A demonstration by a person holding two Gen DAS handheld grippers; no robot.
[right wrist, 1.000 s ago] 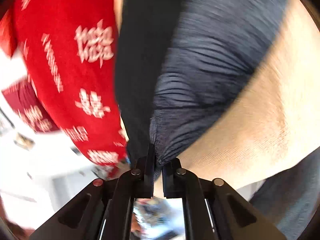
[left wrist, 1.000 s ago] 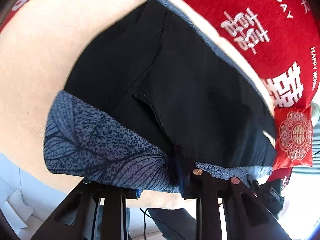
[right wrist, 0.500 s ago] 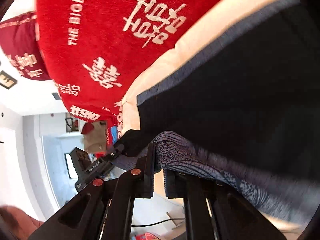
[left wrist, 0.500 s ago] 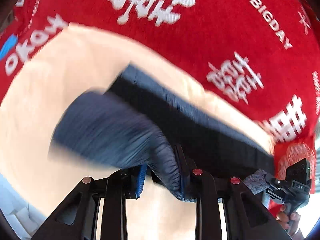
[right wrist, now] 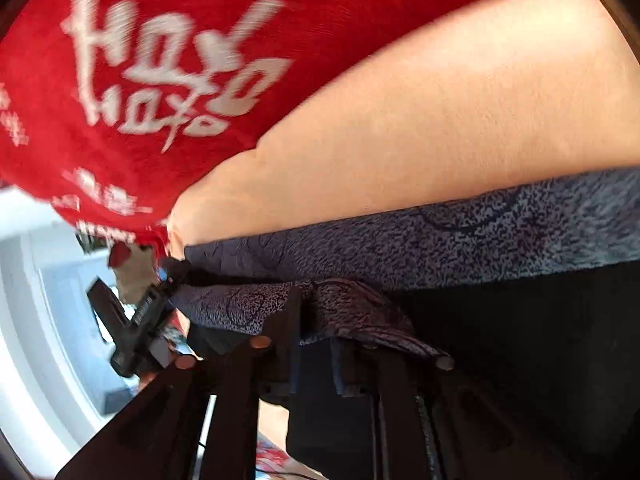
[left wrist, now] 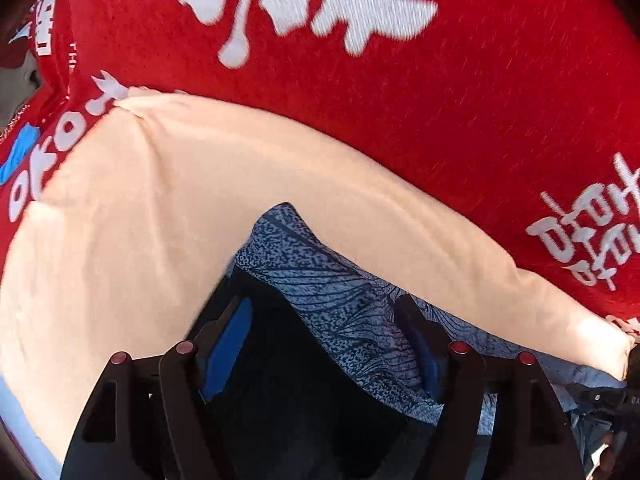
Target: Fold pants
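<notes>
the pants (left wrist: 340, 304) lay folded on the beige cushion (left wrist: 160, 200). both the left tongs (left wrist: 328, 344) and right tongs (right wrist: 316, 344) had just been opening to release the patterned hem lying between them.

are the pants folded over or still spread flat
Folded over: the pants' patterned hem lies doubled back over their black fabric on the peach sheet; how neatly, cannot tell.

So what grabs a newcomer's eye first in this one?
The bright red blanket with white lettering fills the top of both views, behind a peach-coloured sheet. In front lie the dark pants with a blue-grey leaf-print hem, the printed edge folded over the black cloth. The left hand-held gripper, jaws just opened, straddles that hem without pinching it.
</notes>
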